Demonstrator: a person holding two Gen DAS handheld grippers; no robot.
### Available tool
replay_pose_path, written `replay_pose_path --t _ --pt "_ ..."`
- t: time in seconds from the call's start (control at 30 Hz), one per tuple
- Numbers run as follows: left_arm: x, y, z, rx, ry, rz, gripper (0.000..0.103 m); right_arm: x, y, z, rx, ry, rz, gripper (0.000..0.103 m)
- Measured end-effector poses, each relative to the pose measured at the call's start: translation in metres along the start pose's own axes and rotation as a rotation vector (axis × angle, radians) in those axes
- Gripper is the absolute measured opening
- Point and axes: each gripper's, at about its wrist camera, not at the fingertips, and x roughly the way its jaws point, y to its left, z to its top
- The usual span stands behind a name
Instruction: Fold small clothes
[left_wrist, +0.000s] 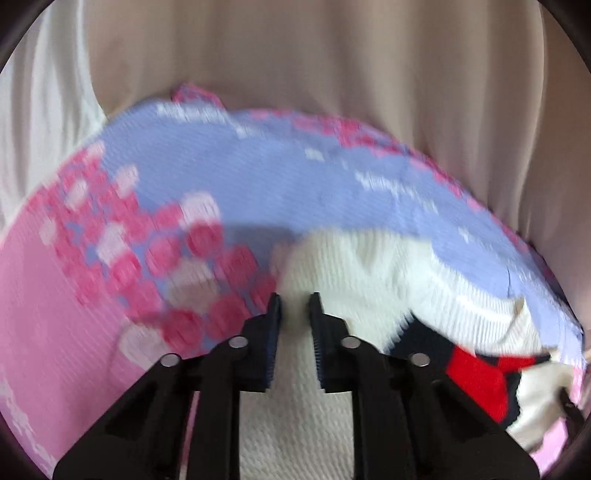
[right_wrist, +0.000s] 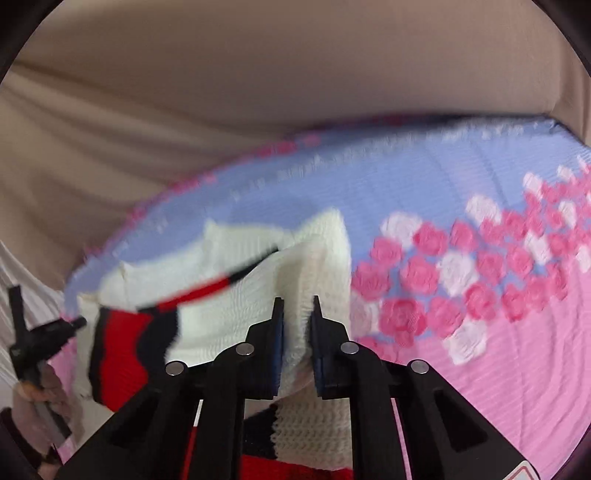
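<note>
A small white knit sweater (left_wrist: 354, 269) with red and navy trim (left_wrist: 476, 376) is lifted over a pink and blue rose-patterned bedspread (left_wrist: 258, 166). My left gripper (left_wrist: 294, 306) is shut on a white edge of the sweater. In the right wrist view the same sweater (right_wrist: 236, 295) hangs folded, with a red and navy cuff (right_wrist: 122, 350) at the left. My right gripper (right_wrist: 297, 310) is shut on a thick fold of white knit. The other gripper (right_wrist: 33, 332) and the hand holding it show at the far left of the right wrist view. Both views are motion-blurred.
Beige curtains (left_wrist: 332, 55) hang behind the bed, also in the right wrist view (right_wrist: 258, 74). The bedspread (right_wrist: 498, 332) spreads wide to the right of the sweater, with pink roses across its middle.
</note>
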Motion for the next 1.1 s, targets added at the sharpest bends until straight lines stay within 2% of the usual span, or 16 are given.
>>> replay_pose_path --t 0.03,0.1,0.13,0.23,0.3,0.33,0.37,0.47,0.57,0.6,0.63,0.73,0.87,0.93,1.03,1.1 --pt "0.004 0.001 0.003 0.007 -0.001 0.030 0.012 0.004 -0.006 0.000 0.011 -0.001 -0.012 0.010" --pt "0.021 0.008 0.004 -0.010 0.066 0.044 0.012 0.040 -0.026 -0.009 0.038 0.137 -0.072 0.013" --pt "0.024 0.012 0.003 -0.032 0.089 0.034 0.012 0.046 -0.033 -0.015 0.064 0.159 -0.057 0.016" --pt "-0.002 0.026 -0.010 -0.069 0.075 -0.050 0.015 0.011 -0.037 -0.016 0.106 0.088 -0.035 0.020" --pt "-0.031 0.031 -0.024 -0.057 0.056 -0.101 0.029 -0.016 -0.041 -0.023 0.112 0.051 -0.003 0.029" --pt "-0.043 0.032 -0.034 -0.059 0.050 -0.126 0.046 -0.028 -0.044 -0.030 0.115 0.042 0.002 0.032" --pt "-0.055 0.034 -0.044 -0.059 0.046 -0.153 0.055 -0.036 -0.046 -0.037 0.124 0.042 0.006 0.037" --pt "-0.071 0.033 -0.079 -0.048 0.089 -0.194 0.062 -0.052 -0.045 -0.073 0.141 0.088 0.008 0.040" --pt "-0.064 0.038 -0.112 -0.078 0.146 -0.167 0.059 -0.055 -0.042 -0.110 0.118 0.150 -0.020 0.048" --pt "-0.056 0.037 -0.120 -0.073 0.161 -0.129 0.055 -0.056 -0.043 -0.122 0.108 0.170 -0.025 0.049" --pt "-0.052 0.038 -0.123 -0.064 0.148 -0.101 0.043 -0.054 -0.045 -0.129 0.105 0.184 -0.031 0.049" --pt "-0.048 0.037 -0.115 -0.021 0.096 -0.022 0.031 -0.039 -0.036 -0.123 0.057 0.171 -0.054 0.049" --pt "-0.035 0.041 -0.096 -0.057 0.101 -0.006 0.026 -0.003 -0.034 -0.097 0.037 0.154 -0.101 0.048" --pt "-0.031 0.039 -0.093 -0.044 0.094 0.013 0.026 0.004 -0.031 -0.084 0.025 0.140 -0.083 0.011" --pt "-0.031 0.043 -0.094 -0.056 0.088 0.011 0.026 -0.015 -0.051 -0.074 0.100 0.059 -0.101 0.013" --pt "-0.032 0.045 -0.097 -0.045 0.074 0.021 0.026 -0.004 -0.076 -0.084 0.171 0.114 -0.096 0.012"
